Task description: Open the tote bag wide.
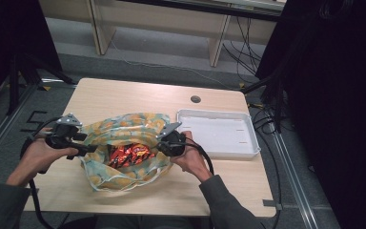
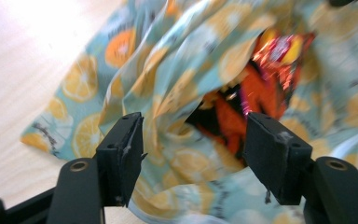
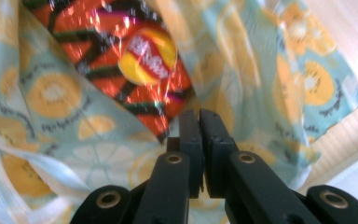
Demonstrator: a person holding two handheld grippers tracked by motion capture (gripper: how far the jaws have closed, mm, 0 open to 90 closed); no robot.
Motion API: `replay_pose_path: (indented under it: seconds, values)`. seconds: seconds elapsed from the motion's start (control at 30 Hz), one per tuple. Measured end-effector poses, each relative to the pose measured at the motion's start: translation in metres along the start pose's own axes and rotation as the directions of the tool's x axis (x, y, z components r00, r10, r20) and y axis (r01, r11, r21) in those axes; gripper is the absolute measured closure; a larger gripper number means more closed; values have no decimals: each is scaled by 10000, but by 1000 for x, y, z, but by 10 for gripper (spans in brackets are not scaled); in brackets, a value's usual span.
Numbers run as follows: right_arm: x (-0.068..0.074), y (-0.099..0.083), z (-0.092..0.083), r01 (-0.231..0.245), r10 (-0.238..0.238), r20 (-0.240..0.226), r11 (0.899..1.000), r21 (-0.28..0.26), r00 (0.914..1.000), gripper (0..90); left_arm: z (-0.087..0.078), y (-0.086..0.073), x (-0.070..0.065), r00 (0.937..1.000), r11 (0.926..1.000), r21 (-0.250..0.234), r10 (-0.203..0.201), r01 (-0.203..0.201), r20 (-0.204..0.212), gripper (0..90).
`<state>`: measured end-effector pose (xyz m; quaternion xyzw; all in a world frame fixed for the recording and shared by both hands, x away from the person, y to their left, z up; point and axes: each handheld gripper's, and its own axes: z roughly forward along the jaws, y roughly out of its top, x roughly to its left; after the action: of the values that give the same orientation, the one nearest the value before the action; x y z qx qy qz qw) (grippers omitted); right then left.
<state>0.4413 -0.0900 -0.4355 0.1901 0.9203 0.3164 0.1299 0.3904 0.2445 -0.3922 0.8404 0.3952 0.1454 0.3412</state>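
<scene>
A cloth bag printed with orange slices lies open on the wooden table. Red-orange foil snack packets fill its mouth. My left gripper is at the bag's left rim. In the left gripper view its jaws stand open, with bag fabric and packets behind the gap and nothing pinched. My right gripper is at the bag's right rim. Its jaws are pressed together on the bag's fabric edge, beside a packet.
A white rectangular tray sits on the table just right of the bag. A round cable hole is near the table's far edge. Dark stands and cables lie on the floor at both sides.
</scene>
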Motion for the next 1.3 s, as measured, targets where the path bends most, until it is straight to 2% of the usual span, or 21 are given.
replay_pose_path:
  seconds: [0.07, 0.1, 0.13, 0.17, 0.2, 0.23, 0.27, 0.33, 0.4, 0.53, 0.7, 0.77, 0.8, 0.87, 0.9, 1.0, 1.1, 1.13, 1.2, 1.23, 1.3]
  values:
    - [2, 0, 2, -234, 234, -54, 9997, 59, 9997, 887, 2, 0, -11, 9988, 9990, -52, 449, -448, 171, 550]
    - [1, 0, 3, -69, 72, -127, 9998, 203, 9999, 883, 7, -1, -16, 9984, 9986, 76, 528, -529, 184, 608]
    - [0, 0, 4, 151, -153, 87, 9997, 215, 9998, 882, 12, -3, -20, 9973, 9970, 289, 714, -718, 145, 664]
    - [4, 0, 4, -468, 468, 4, 9984, 319, 9989, 882, 17, -5, -22, 9974, 9968, 411, 684, -692, 220, 688]
    - [2, 0, 4, -225, 225, -30, 9995, 220, 9997, 882, 23, -9, -23, 9967, 9955, 569, 739, -757, 331, 692]
    - [0, 0, 3, 121, -122, 54, 9998, 169, 9999, 880, 27, -12, -23, 9944, 9934, 724, 850, -894, 628, 682]
    - [0, 0, 4, -68, 70, -87, 9998, 205, 9999, 877, 30, -15, -22, 9917, 9919, 786, 929, -1000, 893, 655]
    - [0, -1, 3, -182, 183, -29, 9996, 192, 9998, 870, 36, -21, -26, 9941, 9950, 858, 428, -514, 1001, 568]
    - [0, -1, 2, -322, 324, -81, 9993, 212, 9994, 865, 43, -25, -30, 9935, 9921, 1032, 611, -710, 955, 510]
    - [0, -2, 4, -177, 179, -49, 9995, 259, 9998, 854, 54, -33, -38, 9958, 9907, 1218, 519, -608, 752, 471]
    - [2, -2, 4, -208, 212, -116, 9994, 294, 9997, 842, 55, -44, -45, 9975, 9809, 1856, 490, -576, 509, 401]
    - [2, -2, 4, -186, 189, -109, 9994, 299, 9998, 834, 54, -47, -47, 9983, 9786, 2022, 284, -381, 507, 381]
    - [2, -2, 3, -224, 231, -198, 9993, 305, 9995, 833, 54, -48, -47, 9987, 9790, 2017, 208, -297, 462, 371]
    - [2, -4, 4, -255, 259, -160, 9993, 285, 9995, 827, 54, -47, -44, 9982, 9810, 1860, 488, -547, 362, 357]
    - [2, -4, 4, -263, 267, -142, 9992, 292, 9995, 825, 55, -47, -44, 9990, 9855, 1638, 412, -437, 186, 354]
    - [2, -5, 2, -338, 341, -184, 9993, 186, 9992, 821, 56, -44, -43, 9983, 9886, 1396, 540, -566, 228, 374]
    - [2, -4, -1, -450, 452, -180, 9989, 104, 9988, 817, 58, -43, -45, 9998, 9955, 929, 202, -206, 57, 391]
    - [2, -4, -2, -380, 381, -179, 9992, 84, 9991, 816, 57, -42, -45, 9997, 9960, 856, 260, -263, 48, 393]
    - [3, -4, -3, -570, 572, -186, 9983, 93, 9982, 813, 56, -41, -45, 9993, 9963, 851, 93, -123, 356, 407]
    - [2, -4, -3, -419, 419, -224, 9991, 24, 9989, 811, 57, -40, -46, 9996, 9980, 626, -18, 0, 278, 408]
    - [2, -4, -4, -402, 401, -156, 9992, -80, 9991, 804, 59, -37, -47, 9997, 9986, 515, 131, -141, 200, 427]
